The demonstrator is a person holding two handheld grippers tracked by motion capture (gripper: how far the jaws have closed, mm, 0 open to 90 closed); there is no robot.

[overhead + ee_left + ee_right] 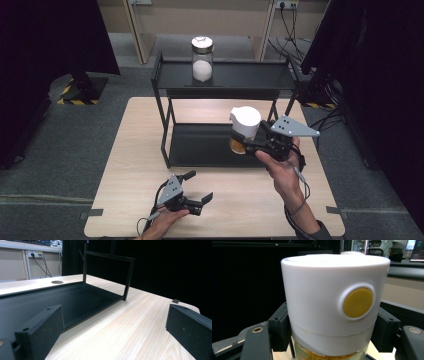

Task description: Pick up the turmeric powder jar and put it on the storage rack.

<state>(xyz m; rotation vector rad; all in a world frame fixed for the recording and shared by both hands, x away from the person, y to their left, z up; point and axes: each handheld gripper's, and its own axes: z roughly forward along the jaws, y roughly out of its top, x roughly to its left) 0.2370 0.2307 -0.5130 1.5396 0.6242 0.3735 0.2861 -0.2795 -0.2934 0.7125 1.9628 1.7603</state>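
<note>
Here the right hand-held gripper (243,141) clasps the white-capped jar (244,129); the left hand-held gripper (199,187) gapes.

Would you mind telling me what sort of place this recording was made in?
Probably a lab or studio set up for recording manipulation demos, not a home. Black curtains flank a small wooden table, cables run to wall sockets behind it, and hazard-striped tape marks a stand base on the carpeted floor.
</note>
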